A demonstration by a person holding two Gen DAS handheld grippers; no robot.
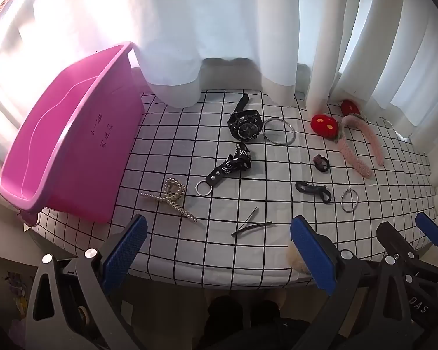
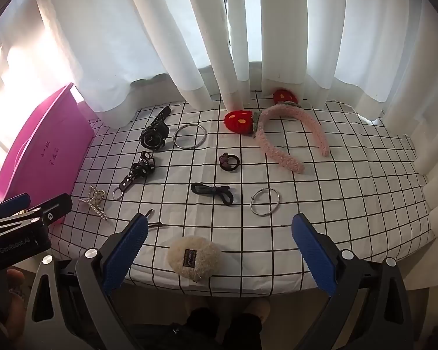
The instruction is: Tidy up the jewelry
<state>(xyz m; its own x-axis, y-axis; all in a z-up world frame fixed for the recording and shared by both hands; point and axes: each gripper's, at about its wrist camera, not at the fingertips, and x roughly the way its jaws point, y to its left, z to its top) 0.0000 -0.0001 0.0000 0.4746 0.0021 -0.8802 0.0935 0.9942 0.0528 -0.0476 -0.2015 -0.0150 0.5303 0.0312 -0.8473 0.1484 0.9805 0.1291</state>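
Currently both claws, left claw (image 1: 219,248) and right claw (image 2: 219,248), are hovering spread and empty; jewelry lying scattered on counter (image 2: 350,233), pink bin (image 1: 73,151) far left; suggest pinching pearl clip (image 1: 172,198) at its thick middle

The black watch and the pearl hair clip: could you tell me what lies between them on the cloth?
In the left wrist view, the black strap keychain with its metal ring lies between the black watch and the pearl hair clip.
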